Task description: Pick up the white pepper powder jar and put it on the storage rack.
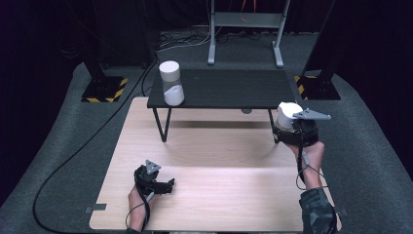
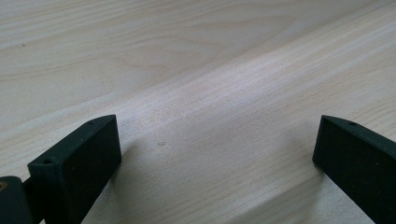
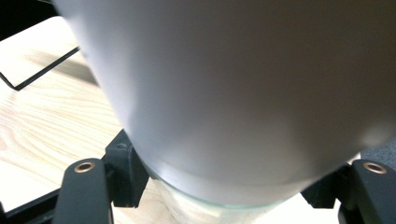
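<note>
A jar with a white lid (image 1: 287, 114) is raised at the right front corner of the black shelf (image 1: 229, 90), with my right gripper (image 1: 289, 128) shut on it. In the right gripper view the white lid (image 3: 243, 93) looms close above the jar's clear glass body, and the black jaws press it from both sides. A second white-lidded jar (image 1: 171, 83), part full of white powder, stands upright on the shelf's left end. My left gripper (image 1: 168, 185) rests low on the wooden table (image 1: 219, 195), open, with bare wood between its jaws (image 2: 217, 154).
The black shelf stands on thin legs at the far side of the wooden table. Dark posts on yellow-and-black striped bases (image 1: 104, 88) flank it on the floor. A grey metal frame (image 1: 246, 22) stands behind, and a black cable (image 1: 63, 165) curves along the left.
</note>
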Motion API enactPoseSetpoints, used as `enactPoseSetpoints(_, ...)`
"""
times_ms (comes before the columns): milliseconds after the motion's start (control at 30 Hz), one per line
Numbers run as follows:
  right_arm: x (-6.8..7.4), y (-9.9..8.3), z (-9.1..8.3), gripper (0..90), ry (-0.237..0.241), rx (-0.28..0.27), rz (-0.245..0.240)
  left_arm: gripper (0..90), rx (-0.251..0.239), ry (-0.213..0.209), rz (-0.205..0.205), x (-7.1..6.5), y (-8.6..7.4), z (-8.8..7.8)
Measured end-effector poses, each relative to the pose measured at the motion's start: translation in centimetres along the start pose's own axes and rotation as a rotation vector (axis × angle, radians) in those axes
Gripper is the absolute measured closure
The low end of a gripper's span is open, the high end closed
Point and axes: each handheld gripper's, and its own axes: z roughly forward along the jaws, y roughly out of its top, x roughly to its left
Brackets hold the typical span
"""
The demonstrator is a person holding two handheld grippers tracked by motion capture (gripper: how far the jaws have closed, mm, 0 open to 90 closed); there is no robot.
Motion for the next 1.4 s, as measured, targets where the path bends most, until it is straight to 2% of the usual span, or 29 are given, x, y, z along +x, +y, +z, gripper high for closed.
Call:
enactPoseSetpoints(933, -0.7, 3.1, -1.0, 30.4, 0.02, 0.01, -0.01, 1.0, -0.002, 0.001, 0.0, 0.0, 0.0, 0.0)
enactPoseSetpoints(1400, -0.5, 4.6, -1.2, 30.4, 0.028, 0.013, -0.016, 1.3, -0.003, 0.001, 0.006, -0.1, -0.1, 0.0)
